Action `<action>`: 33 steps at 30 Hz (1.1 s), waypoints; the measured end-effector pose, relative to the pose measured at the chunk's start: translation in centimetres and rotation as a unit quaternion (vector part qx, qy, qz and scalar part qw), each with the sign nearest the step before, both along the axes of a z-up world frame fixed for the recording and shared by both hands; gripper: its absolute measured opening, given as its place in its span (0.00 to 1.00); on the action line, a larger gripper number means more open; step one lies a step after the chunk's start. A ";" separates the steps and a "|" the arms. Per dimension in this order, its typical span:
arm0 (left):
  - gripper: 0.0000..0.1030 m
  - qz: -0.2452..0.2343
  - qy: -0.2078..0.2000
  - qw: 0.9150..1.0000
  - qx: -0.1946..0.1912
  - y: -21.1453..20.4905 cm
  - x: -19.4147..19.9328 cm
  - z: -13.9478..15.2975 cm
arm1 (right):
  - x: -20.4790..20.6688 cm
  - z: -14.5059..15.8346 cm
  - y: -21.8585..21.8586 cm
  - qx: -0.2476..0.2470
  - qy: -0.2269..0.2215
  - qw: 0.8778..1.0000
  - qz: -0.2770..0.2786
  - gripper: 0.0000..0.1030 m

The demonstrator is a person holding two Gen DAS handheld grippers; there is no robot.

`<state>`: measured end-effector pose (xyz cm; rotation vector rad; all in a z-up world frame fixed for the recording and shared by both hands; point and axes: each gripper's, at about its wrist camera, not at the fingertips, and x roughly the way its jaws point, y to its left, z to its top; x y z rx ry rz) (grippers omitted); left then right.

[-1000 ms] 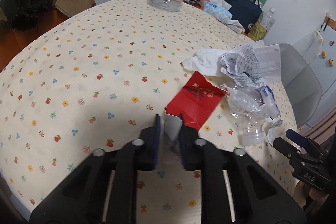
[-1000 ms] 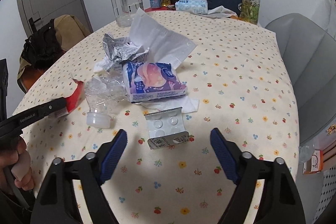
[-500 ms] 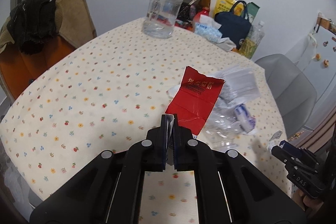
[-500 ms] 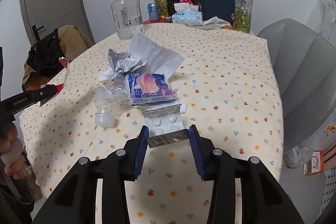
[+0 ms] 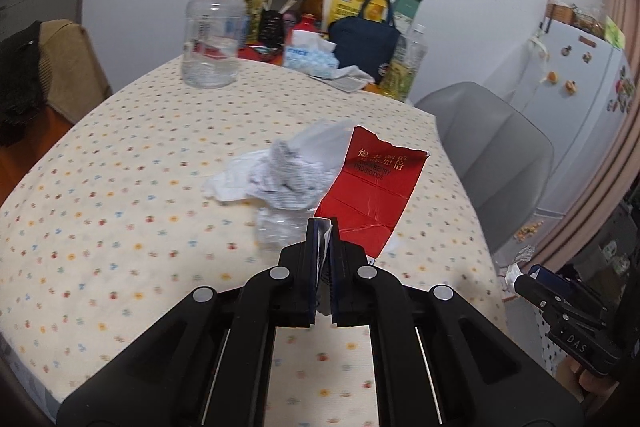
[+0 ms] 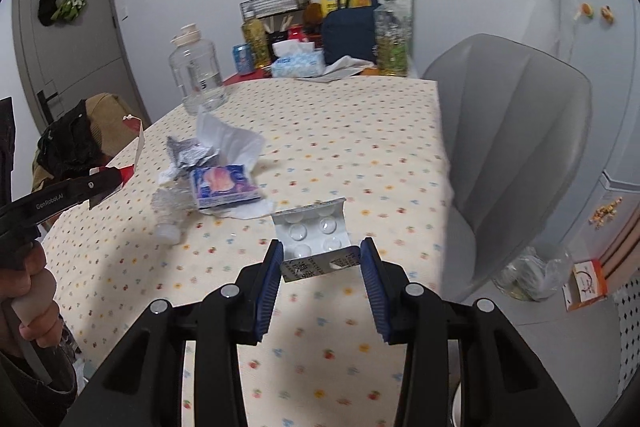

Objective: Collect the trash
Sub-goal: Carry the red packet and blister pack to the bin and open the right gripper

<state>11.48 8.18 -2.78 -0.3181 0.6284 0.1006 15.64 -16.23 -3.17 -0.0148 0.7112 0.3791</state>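
The left gripper point(image 5: 324, 227) was pressed together on the lower edge of a flat red cardboard wrapper with gold letters point(image 5: 374, 193), which stood lifted above the bench point(image 5: 120, 187). The right gripper point(image 6: 322, 259) pinched a silver blister pack with clear round bubbles point(image 6: 314, 235) between its blue pads, also raised off the flowered cloth. On the bench remained a crumpled printed paper point(image 5: 280, 175), a crushed clear plastic bottle point(image 6: 168, 203) and a blue tissue packet point(image 6: 222, 185), lying close together.
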 end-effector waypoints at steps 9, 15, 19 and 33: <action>0.05 -0.076 -0.006 0.997 0.006 -6.6 2.5 0.3 | -0.6 -0.3 -6.1 -0.004 0.005 0.998 -0.066 0.38; 0.05 -0.121 -0.002 0.993 0.014 -10.8 3.9 0.2 | -0.7 -0.3 -9.6 -0.003 0.003 0.994 -0.106 0.38; 0.05 -0.150 0.008 0.989 0.016 -13.5 5.1 -0.3 | -0.7 -0.7 -12.4 -0.002 0.007 0.990 -0.141 0.39; 0.05 -0.245 0.054 0.967 0.034 -24.4 8.7 -2.8 | -1.3 -5.2 -23.3 0.008 0.045 0.965 -0.258 0.39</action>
